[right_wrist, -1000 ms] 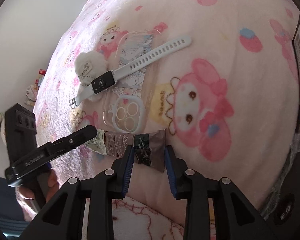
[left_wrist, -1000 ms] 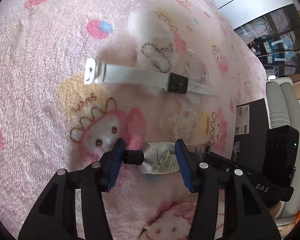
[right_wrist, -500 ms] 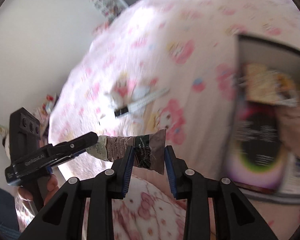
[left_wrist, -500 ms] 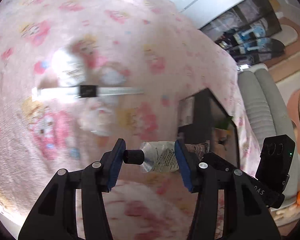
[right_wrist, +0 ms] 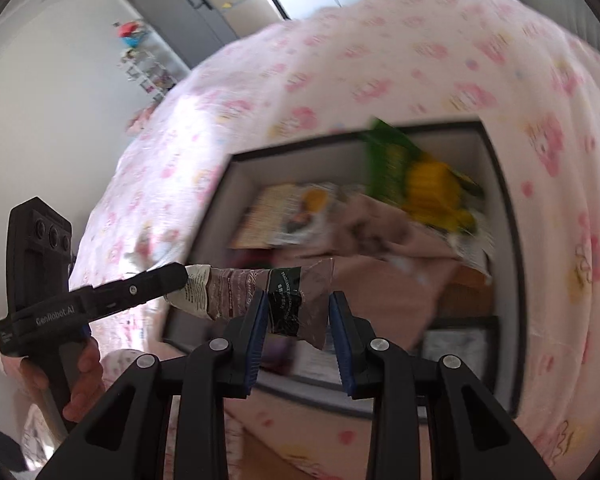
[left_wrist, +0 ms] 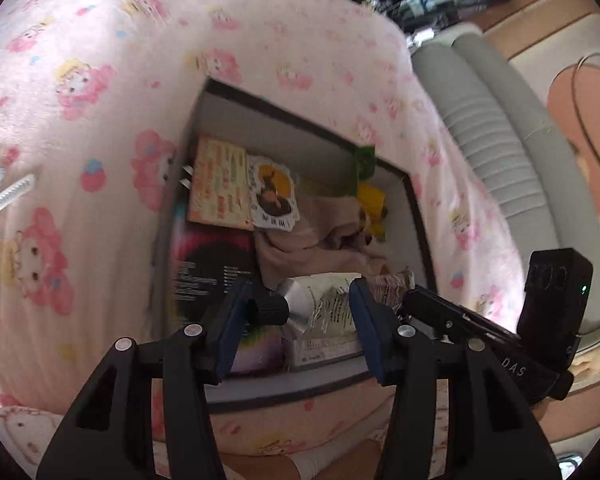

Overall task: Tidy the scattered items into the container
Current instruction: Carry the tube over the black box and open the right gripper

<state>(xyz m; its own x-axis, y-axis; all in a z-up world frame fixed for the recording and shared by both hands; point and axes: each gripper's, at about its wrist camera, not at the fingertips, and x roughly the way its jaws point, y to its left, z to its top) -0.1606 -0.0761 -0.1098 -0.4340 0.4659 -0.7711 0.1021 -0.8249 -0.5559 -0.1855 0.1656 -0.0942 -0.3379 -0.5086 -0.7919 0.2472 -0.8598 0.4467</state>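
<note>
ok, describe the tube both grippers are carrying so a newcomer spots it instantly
Start at the pink cartoon-print blanket and the open dark-rimmed box sunk in it. Above the box's near edge, the tube is clamped between the left gripper and right gripper. It alone has a black screw cap, silver shoulder and crimped brown tail.

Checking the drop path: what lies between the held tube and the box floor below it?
Left wrist view: under the tube, the box already holds a dark printed package and beige cloth.
</note>
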